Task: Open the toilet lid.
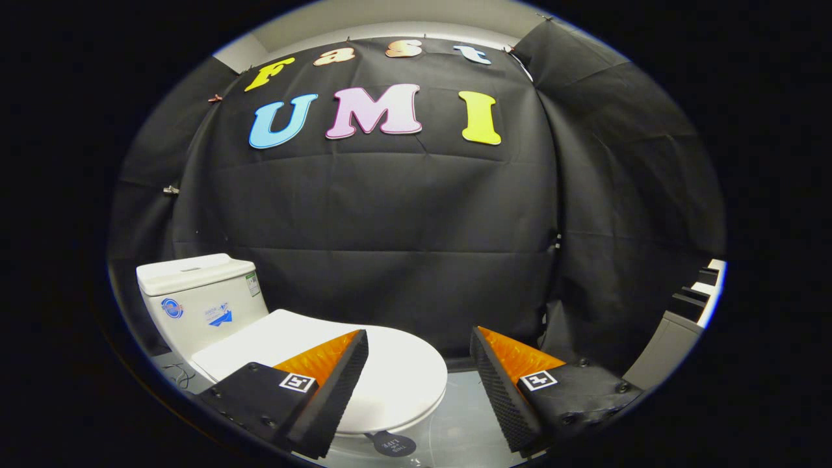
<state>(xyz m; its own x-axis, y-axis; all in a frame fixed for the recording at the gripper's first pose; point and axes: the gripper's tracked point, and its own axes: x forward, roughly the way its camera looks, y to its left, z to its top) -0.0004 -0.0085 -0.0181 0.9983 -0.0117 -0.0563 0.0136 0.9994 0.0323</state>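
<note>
Booth floor [455,416] | toilet [214,318], lid [390,370] down, beyond and beneath left finger | gripper [419,351] fingers spread apart, holding nothing

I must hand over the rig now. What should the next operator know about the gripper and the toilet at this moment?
Gripper: jaws open, holding nothing, above the front part of the toilet.
Toilet lid: closed, flat on the bowl; its front edge lies between and below the jaws.
Tank: behind the lid, against the black cloth wall.
Done: only the approach.
Left: probably lower the jaws to the lid's front edge, grip or hook it, and lift the lid up toward the tank.
</note>
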